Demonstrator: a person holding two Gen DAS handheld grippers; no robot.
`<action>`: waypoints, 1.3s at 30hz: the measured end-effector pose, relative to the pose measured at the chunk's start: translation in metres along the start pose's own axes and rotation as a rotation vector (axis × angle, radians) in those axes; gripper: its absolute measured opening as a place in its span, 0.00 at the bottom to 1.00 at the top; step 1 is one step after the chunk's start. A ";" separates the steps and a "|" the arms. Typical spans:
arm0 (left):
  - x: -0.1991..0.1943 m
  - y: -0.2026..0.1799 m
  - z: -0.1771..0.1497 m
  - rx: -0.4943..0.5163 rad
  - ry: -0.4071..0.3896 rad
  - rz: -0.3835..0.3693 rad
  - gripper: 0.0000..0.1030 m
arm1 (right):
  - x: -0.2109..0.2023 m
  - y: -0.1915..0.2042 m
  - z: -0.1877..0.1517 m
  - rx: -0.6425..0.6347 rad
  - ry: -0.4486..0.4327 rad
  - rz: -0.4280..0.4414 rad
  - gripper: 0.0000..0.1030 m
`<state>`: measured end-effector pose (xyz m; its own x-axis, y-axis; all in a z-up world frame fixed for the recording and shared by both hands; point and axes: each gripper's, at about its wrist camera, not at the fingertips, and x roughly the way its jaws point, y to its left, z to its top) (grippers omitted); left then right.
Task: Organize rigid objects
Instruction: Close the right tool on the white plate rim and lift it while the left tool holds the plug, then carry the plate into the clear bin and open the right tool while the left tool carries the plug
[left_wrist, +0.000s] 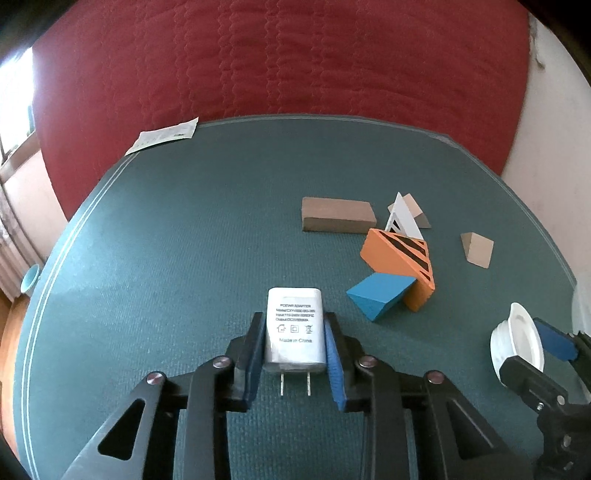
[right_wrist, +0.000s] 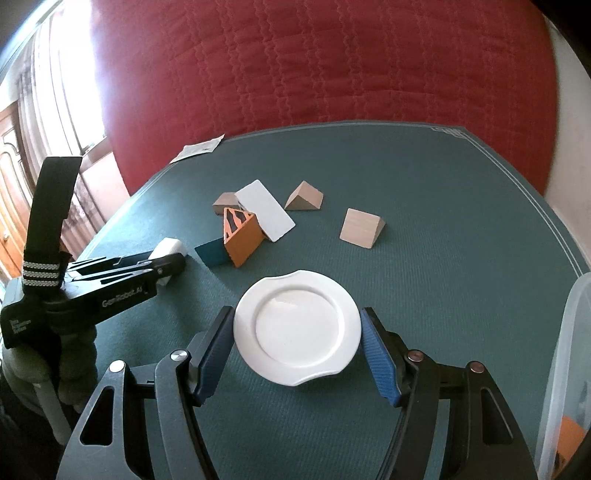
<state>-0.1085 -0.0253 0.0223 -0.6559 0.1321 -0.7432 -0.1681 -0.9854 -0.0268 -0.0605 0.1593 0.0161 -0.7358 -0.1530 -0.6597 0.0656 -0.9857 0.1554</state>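
Left wrist view shows the left gripper (left_wrist: 294, 345) with its fingers (left_wrist: 254, 354) clamped on the flanks of a white power adapter (left_wrist: 295, 328), prongs pointing back toward the camera, near the surface's near edge. For a clean lift the pads look well placed across the narrow sides; I would keep the squeeze steady and raise it straight, since the smooth casing could slip if tilted.

Right wrist view has the right gripper (right_wrist: 297, 338) gripping a white lid (right_wrist: 297, 326) across its rim, both fingers touching the edge, above the green surface (right_wrist: 443, 206). A clear plastic bin (right_wrist: 569, 369) stands at the near right edge with something orange inside; I judge that to be where things go.

Toward the middle lies a cluster: blue block (left_wrist: 380, 295) leaning against an orange striped wedge (left_wrist: 399, 262), a white wedge (left_wrist: 402, 214) behind, a brown brick (left_wrist: 338, 216) beside, and two tan wedges (right_wrist: 360, 229) apart from them. A paper slip (left_wrist: 162, 136) lies at the far left edge. The two grippers sit close, so crossing paths is the main hazard.
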 end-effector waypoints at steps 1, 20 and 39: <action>0.000 0.000 0.000 0.000 -0.002 0.004 0.31 | -0.001 0.000 0.000 0.000 0.000 0.000 0.66; -0.026 -0.021 -0.006 0.045 -0.096 0.088 0.31 | -0.023 -0.003 -0.005 0.023 -0.030 -0.015 0.66; -0.043 -0.062 -0.018 0.122 -0.126 0.077 0.31 | -0.064 -0.022 -0.011 0.032 -0.084 -0.061 0.66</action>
<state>-0.0561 0.0284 0.0442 -0.7557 0.0763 -0.6504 -0.1966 -0.9738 0.1141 -0.0076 0.1896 0.0468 -0.7919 -0.0852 -0.6046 -0.0015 -0.9899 0.1415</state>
